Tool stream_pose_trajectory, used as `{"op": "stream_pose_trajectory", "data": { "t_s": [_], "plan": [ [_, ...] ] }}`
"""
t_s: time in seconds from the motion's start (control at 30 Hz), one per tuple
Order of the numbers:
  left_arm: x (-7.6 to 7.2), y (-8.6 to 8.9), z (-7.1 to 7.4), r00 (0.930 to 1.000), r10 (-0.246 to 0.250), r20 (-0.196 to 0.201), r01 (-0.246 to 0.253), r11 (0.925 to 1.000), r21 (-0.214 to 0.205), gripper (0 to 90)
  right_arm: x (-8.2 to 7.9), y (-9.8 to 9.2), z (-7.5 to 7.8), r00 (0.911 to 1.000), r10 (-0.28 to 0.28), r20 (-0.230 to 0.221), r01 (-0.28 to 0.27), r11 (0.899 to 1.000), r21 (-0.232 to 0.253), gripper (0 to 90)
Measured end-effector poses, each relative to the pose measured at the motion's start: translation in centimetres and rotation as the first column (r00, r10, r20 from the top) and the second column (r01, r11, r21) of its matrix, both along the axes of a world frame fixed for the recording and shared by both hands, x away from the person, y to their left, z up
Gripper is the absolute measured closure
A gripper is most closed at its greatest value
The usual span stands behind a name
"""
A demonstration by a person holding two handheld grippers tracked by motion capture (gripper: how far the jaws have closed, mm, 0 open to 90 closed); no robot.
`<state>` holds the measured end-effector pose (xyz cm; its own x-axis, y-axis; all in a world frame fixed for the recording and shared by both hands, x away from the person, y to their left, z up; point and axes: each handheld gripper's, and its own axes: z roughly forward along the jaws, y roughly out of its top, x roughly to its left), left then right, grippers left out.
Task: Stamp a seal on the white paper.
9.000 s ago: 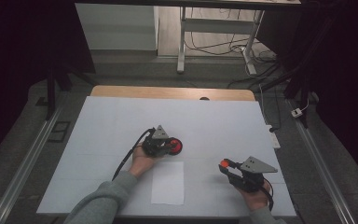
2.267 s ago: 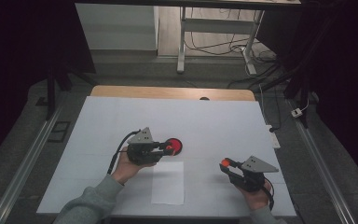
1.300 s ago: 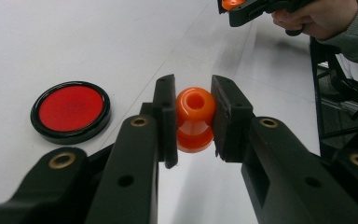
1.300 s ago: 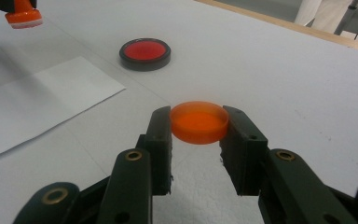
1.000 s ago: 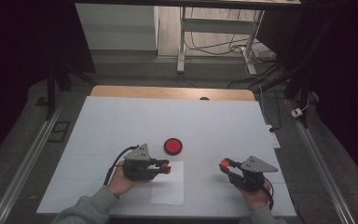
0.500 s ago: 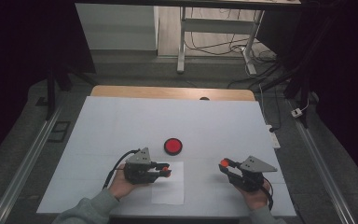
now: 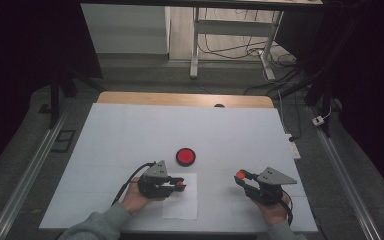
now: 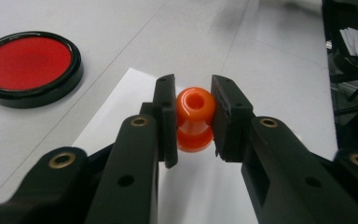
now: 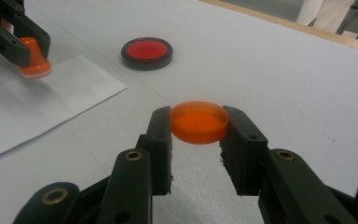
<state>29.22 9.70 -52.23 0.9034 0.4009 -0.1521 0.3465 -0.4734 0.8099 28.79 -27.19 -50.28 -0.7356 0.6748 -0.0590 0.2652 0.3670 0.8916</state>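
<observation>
My left gripper (image 8: 193, 122) is shut on a small orange knob-shaped stamp (image 8: 195, 108), its pads clamping the narrow waist. In the high view the left gripper (image 7: 178, 184) holds it over the far edge of a white paper sheet (image 7: 180, 205). From the right gripper view the stamp (image 9: 33, 57) has its base at the paper (image 9: 51, 105); whether it touches I cannot tell. My right gripper (image 9: 199, 129) is shut on a flat orange round lid (image 9: 199, 120), held just above the table at the front right (image 7: 240, 175). A red ink pad in a black case (image 7: 185, 156) lies beyond the paper.
A white sheet covers the table (image 7: 130, 130), with a wooden edge (image 7: 180, 99) at the far side. Metal rails (image 7: 30, 170) run along both sides. A cable trails from the left gripper toward the person's sleeve (image 7: 100, 222).
The left gripper, earlier at the red ink pad with the stamp, has drawn back toward the person and now holds it over the paper. The right gripper has stayed still.
</observation>
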Motion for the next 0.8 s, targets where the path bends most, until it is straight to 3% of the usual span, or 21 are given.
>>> {"op": "stream_pose_trajectory", "data": {
  "t_s": [0.6,0.8],
  "plan": [
    [0.2,-1.0,-1.0,0.9999,-0.006,-0.008,0.007,0.9974,0.071,72.3,0.0,0.0,0.0,1.0000,-0.001,0.000,0.001,1.000,0.000,64.1],
    [0.2,-1.1,-1.1,1.0000,-0.002,-0.006,0.002,0.9974,0.072,72.3,0.0,0.0,0.0,1.0000,-0.001,0.001,0.001,1.000,0.000,64.1]
  ]
}}
